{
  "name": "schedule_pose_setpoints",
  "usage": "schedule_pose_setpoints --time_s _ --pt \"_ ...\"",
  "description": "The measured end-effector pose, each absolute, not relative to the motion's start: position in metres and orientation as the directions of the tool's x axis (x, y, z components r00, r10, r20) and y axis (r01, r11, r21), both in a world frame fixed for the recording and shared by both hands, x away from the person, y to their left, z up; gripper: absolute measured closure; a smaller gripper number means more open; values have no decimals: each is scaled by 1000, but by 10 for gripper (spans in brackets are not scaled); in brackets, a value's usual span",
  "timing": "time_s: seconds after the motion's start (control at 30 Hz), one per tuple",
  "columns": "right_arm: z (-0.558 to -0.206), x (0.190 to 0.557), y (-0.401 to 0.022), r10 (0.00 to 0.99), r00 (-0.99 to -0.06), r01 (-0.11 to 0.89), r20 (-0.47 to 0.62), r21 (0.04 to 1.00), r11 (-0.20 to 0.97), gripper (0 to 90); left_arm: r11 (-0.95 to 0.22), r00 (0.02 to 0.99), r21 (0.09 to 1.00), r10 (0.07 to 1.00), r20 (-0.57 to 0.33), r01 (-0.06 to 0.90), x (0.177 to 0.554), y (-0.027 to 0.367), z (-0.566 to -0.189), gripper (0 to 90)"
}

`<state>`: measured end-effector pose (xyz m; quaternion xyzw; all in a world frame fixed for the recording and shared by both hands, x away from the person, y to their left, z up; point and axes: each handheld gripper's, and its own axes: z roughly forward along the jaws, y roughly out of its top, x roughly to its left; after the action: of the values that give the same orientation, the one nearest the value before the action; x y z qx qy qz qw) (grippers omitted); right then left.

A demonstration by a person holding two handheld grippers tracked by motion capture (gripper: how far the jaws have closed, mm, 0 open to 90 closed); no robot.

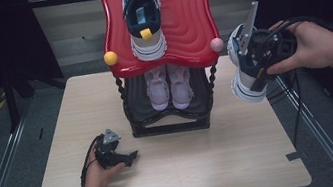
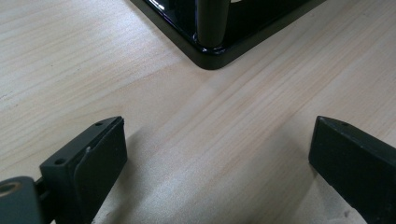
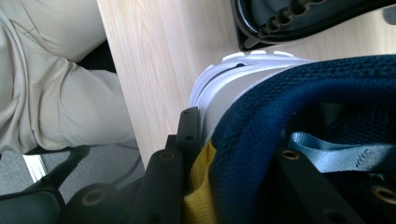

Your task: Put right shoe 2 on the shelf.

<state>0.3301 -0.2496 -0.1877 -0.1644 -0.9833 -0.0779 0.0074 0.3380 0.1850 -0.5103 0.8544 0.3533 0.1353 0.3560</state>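
Right gripper (image 1: 259, 75) pinches the heel collar of a navy-and-white sneaker (image 1: 244, 73), one jaw outside the heel, the other inside the opening; shoe hangs toe-down in the air off the table's (image 1: 192, 170) right edge, beside the rack's (image 1: 169, 123) right post. Matching sneaker (image 1: 143, 18) already sits on the red top shelf (image 1: 189, 24), left of centre; pink pair (image 1: 169, 87) on the lower shelf. Left gripper (image 1: 123, 157) rests on the table near the front-left corner of the rack base, jaws spread, nothing between them. Judged roughly half done: second shoe lifted, placement beside its mate left
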Motion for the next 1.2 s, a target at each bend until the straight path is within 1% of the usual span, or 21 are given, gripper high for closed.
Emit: schedule_pose_setpoints --time_s 0.43,0.6,0.73,0.97,1.2 --pt "-139 336 -239 330 -943 324 -44 114 939 727 -497 713 707 701 -15 503 338 185 -511 39" --pt "-120 338 -229 313 -947 306 -76 96 947 724 -497 714 707 700 -15 503 338 185 -511 39" --pt "-107 340 -222 310 -946 301 -97 102 948 721 -497 714 707 700 -15 503 338 185 -511 39" --pt "-91 345 -206 294 -947 281 -133 106 954 718 -497 714 707 700 -15 503 338 185 -511 39" --pt "-84 351 -190 269 -949 255 -166 102 962 716 -497 714 708 700 -16 502 338 185 -511 38"
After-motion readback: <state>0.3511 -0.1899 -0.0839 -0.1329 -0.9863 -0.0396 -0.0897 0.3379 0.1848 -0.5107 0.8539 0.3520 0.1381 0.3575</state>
